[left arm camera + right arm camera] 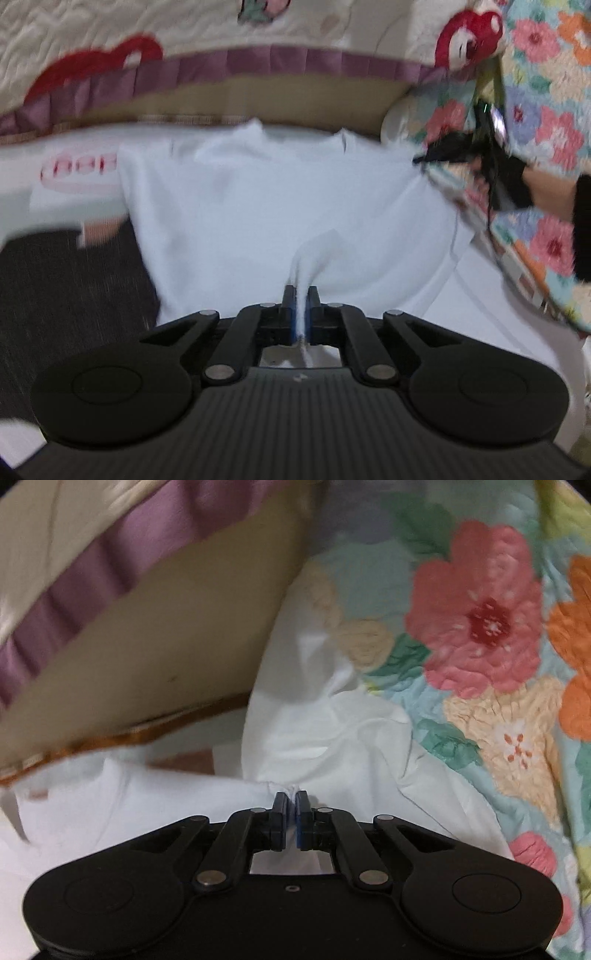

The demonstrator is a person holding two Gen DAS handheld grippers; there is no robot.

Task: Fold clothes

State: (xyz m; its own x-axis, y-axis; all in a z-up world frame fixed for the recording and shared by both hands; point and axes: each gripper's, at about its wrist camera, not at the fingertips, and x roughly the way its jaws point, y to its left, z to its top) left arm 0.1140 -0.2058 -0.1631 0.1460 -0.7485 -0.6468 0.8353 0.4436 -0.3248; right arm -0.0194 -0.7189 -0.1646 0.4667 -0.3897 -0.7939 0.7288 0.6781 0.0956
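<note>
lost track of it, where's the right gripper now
In the left wrist view it's at the far right, pinching the white shirt edge beside the floral quilt.

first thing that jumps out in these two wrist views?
The white garment, spread flat mid-frame, with the left gripper shut on a pinched ridge of its near edge. The right gripper is likewise shut on bunched white cloth, right beside the loud floral quilt. Behind runs a cream bedspread with a purple ruffle.
</note>
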